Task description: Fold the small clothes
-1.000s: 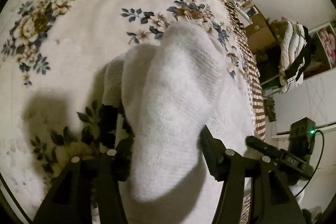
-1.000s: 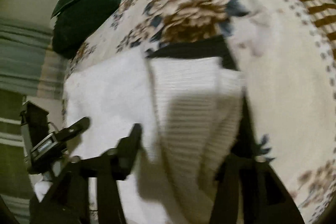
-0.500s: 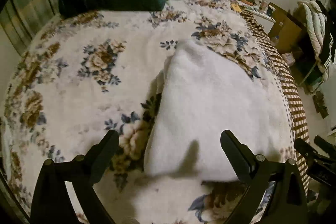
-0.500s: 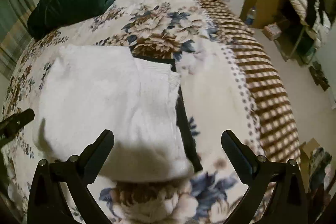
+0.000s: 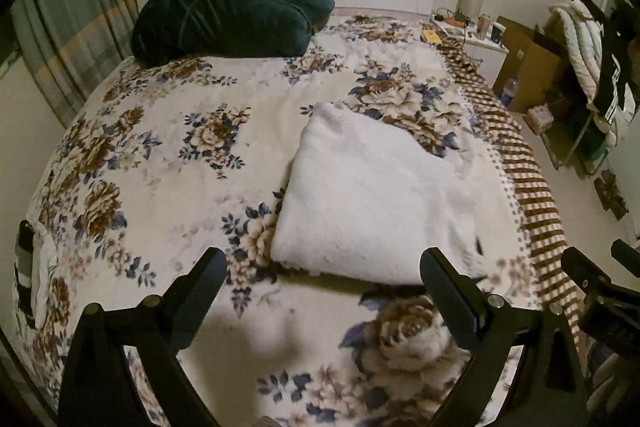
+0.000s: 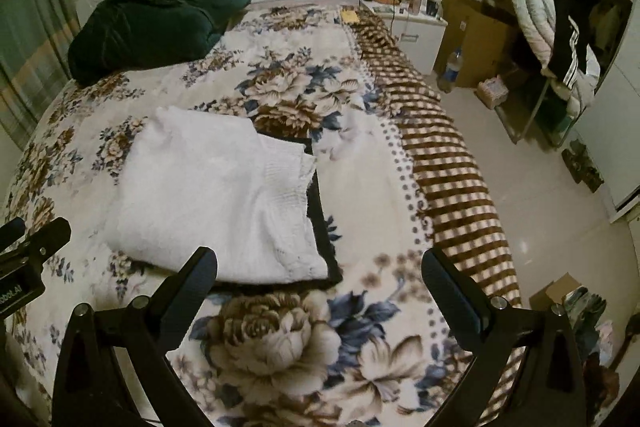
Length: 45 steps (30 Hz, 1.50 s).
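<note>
Left gripper (image 5: 322, 269): jaws wide apart and empty, above the bedspread just near of the garment; a second ago the white fabric filled the gap between its fingers, half a second ago it was already spread and clear.
Right gripper (image 6: 320, 269): jaws wide apart, nothing between them; a second ago it sat low on the ribbed cloth, and since then it has lifted back so the whole room shows.
White garment (image 5: 380, 203): folded into a rough rectangle, lying flat on the bed toward its right side, touched by neither tool; its ribbed edge (image 6: 288, 179) faces right.
Dark cloth (image 6: 320, 223): a black strip showing under the garment's right and near edges.
Bedspread (image 5: 180, 167): cream with brown and blue flowers, a striped border along the right edge.
Green pillow (image 5: 228, 11): at the far left, against the headboard, well apart from the garment.
View: both cameras now sit higher and farther back than in either earlier picture.
</note>
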Available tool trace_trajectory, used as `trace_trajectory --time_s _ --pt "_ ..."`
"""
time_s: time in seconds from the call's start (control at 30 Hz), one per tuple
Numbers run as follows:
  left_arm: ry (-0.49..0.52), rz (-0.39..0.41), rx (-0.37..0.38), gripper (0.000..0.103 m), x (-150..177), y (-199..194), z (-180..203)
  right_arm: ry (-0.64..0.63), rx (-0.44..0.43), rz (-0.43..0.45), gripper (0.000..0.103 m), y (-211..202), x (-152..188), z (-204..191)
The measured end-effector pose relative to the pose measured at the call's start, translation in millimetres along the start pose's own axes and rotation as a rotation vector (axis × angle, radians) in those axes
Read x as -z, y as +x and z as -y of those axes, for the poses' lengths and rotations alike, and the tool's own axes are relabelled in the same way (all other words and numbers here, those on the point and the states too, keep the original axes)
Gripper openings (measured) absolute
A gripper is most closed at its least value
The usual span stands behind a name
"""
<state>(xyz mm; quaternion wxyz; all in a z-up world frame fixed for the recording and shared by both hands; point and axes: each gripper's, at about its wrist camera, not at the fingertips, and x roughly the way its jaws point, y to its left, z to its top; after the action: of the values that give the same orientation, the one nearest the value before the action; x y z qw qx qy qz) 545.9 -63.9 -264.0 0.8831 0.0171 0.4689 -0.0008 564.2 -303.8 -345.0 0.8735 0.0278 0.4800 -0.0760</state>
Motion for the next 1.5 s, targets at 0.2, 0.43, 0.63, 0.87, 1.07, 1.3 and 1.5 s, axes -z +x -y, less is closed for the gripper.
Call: trace_trajectory --time_s 0.2,0.43,0.63,0.87,1.07,1.3,1.5 --pt "-0.012 0.049 -0.011 0.099 18.0 -73.4 7.8 0.004 -0.006 0.053 0.103 -76.6 17.3 11.5" --pt "-0.015 0.123 -0.027 0.099 36.1 -160.9 19.3 -0.013 -0.01 0.13 0.103 -175.0 41.5 25.8" --pt "-0.03 0.181 -0.03 0.099 49.3 -231.4 22.6 -0.031 -0.033 0.217 0.103 -270.6 57.3 39.6" --pt "-0.044 0.236 -0.034 0.099 64.6 -306.0 21.2 -0.052 -0.071 0.306 0.103 -381.3 77.8 42.8" --pt "-0.054 0.262 -0.033 0.099 83.1 -348.5 15.3 -0.063 -0.074 0.34 0.103 -455.9 102.6 40.1" --pt "-0.042 0.284 -0.032 0.103 98.9 -369.0 10.1 -0.07 -0.066 0.371 0.103 -508.2 124.5 36.1" --pt "-0.043 0.29 -0.042 0.103 107.9 -373.2 9.0 -0.059 -0.067 0.368 0.103 -520.6 130.9 33.2"
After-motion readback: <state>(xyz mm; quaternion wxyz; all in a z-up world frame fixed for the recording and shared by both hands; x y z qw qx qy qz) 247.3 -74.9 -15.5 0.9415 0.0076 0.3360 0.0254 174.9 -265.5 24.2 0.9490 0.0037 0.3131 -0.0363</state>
